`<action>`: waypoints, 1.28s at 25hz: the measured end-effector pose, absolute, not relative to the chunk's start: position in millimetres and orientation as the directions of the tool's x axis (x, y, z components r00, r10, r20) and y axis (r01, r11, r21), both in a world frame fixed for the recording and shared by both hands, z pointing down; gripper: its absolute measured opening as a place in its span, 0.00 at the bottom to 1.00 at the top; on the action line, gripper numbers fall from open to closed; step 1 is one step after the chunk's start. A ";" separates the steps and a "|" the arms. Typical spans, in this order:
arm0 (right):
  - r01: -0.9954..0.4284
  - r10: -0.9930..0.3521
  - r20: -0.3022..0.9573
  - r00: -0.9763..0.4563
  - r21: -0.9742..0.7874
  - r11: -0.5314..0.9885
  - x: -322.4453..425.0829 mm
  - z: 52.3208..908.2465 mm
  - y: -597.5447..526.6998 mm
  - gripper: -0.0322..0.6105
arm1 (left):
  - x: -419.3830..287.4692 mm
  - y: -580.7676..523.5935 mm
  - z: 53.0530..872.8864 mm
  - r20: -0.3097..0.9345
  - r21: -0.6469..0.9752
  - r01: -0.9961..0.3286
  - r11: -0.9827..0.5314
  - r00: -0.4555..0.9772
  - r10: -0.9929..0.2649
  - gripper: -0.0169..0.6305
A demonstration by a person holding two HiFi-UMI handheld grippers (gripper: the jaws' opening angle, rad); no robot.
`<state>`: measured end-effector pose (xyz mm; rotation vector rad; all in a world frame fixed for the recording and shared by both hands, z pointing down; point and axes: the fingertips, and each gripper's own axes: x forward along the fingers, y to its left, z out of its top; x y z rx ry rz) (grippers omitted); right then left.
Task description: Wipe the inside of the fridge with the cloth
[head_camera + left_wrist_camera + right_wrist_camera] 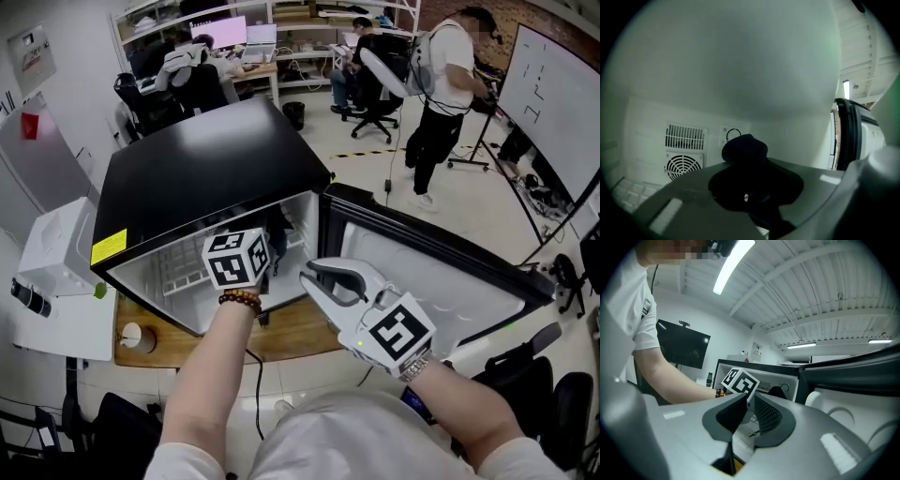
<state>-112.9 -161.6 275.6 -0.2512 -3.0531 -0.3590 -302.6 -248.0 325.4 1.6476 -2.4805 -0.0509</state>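
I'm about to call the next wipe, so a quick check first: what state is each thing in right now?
fridge door: open wide.
left gripper: shut on the cloth, reaching inside the fridge.
cloth: dark, bunched between the jaws.
right gripper: shut, empty, outside the fridge by the door.

- Head view: steeply down onto the open fridge [187, 178] from just above.
- Left gripper view: inside the fridge, close to its back wall (fan vents [683, 166] lower left).
- Right gripper view: outside, level, facing the opening; shares those vents [764, 386], plus the marker cube [739, 380] with the head view.
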 end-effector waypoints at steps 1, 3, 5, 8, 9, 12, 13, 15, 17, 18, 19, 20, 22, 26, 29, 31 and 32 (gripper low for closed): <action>0.169 0.155 0.077 -0.985 0.229 0.959 -113.0 276.0 -161.8 0.14 | -305.2 -251.8 325.6 0.115 0.118 -0.911 0.396 -0.383 -0.917 0.14; 0.171 0.156 0.080 -0.984 0.229 0.958 -113.3 277.3 -162.0 0.14 | -310.2 -258.6 326.4 0.111 0.117 -0.907 0.404 -0.393 -0.913 0.14; 0.173 0.157 0.084 -0.984 0.228 0.958 -113.6 278.5 -162.0 0.13 | -315.1 -264.3 326.8 0.109 0.118 -0.903 0.413 -0.402 -0.909 0.14; 0.176 0.159 0.091 -0.983 0.229 0.957 -114.7 280.3 -161.7 0.13 | -321.8 -271.3 327.1 0.112 0.118 -0.897 0.426 -0.414 -0.903 0.14; 0.177 0.159 0.093 -0.983 0.229 0.957 -114.9 280.9 -161.4 0.13 | -323.7 -273.2 327.3 0.116 0.118 -0.895 0.431 -0.418 -0.901 0.14; 0.180 0.161 0.098 -0.982 0.230 0.956 -114.4 282.3 -160.6 0.13 | -329.0 -278.4 327.9 0.122 0.125 -0.890 0.439 -0.426 -0.897 0.14; 0.180 0.161 0.099 -0.982 0.230 0.956 -114.2 282.7 -160.6 0.13 | -330.9 -280.2 329.0 0.125 0.130 -0.888 0.442 -0.427 -0.896 0.14; 0.178 0.159 0.101 -0.982 0.229 0.957 -113.8 283.9 -160.7 0.13 | -334.1 -283.8 331.2 0.129 0.139 -0.886 0.443 -0.427 -0.895 0.14; 0.177 0.157 0.104 -0.982 0.229 0.957 -113.5 285.4 -160.6 0.13 | -336.1 -287.0 333.4 0.131 0.146 -0.887 0.439 -0.423 -0.897 0.14; 0.177 0.156 0.107 -0.982 0.229 0.957 -113.4 286.0 -160.5 0.13 | -336.6 -288.6 334.3 0.131 0.148 -0.888 0.436 -0.419 -0.898 0.14; 0.177 0.156 0.109 -0.982 0.227 0.958 -113.3 286.6 -160.5 0.13 | -336.9 -290.3 335.2 0.132 0.150 -0.889 0.432 -0.415 -0.900 0.14; 0.176 0.155 0.111 -0.982 0.226 0.958 -113.2 286.9 -160.7 0.13 | -337.0 -292.2 335.8 0.132 0.152 -0.891 0.427 -0.410 -0.902 0.14; 0.173 0.151 0.112 -0.982 0.223 0.959 -112.7 286.9 -161.2 0.13 | -335.8 -296.5 336.8 0.132 0.156 -0.898 0.412 -0.395 -0.909 0.14; 0.162 0.140 0.113 -0.984 0.218 0.962 -111.1 287.4 -163.9 0.13 | -329.7 -306.6 338.0 0.130 0.152 -0.916 0.372 -0.355 -0.926 0.14; 0.154 0.132 0.113 -0.985 0.214 0.965 -109.2 287.9 -165.9 0.13 | -324.7 -312.0 337.0 0.125 0.153 -0.927 0.342 -0.325 -0.938 0.14; 0.150 0.129 0.113 -0.985 0.211 0.966 -107.8 288.3 -166.8 0.13 | -322.9 -313.2 336.3 0.120 0.160 -0.931 0.328 -0.312 -0.943 0.14; 0.149 0.127 0.112 -0.986 0.209 0.967 -107.1 288.7 -167.0 0.13 | -322.1 -313.4 336.3 0.118 0.165 -0.932 0.322 -0.305 -0.945 0.13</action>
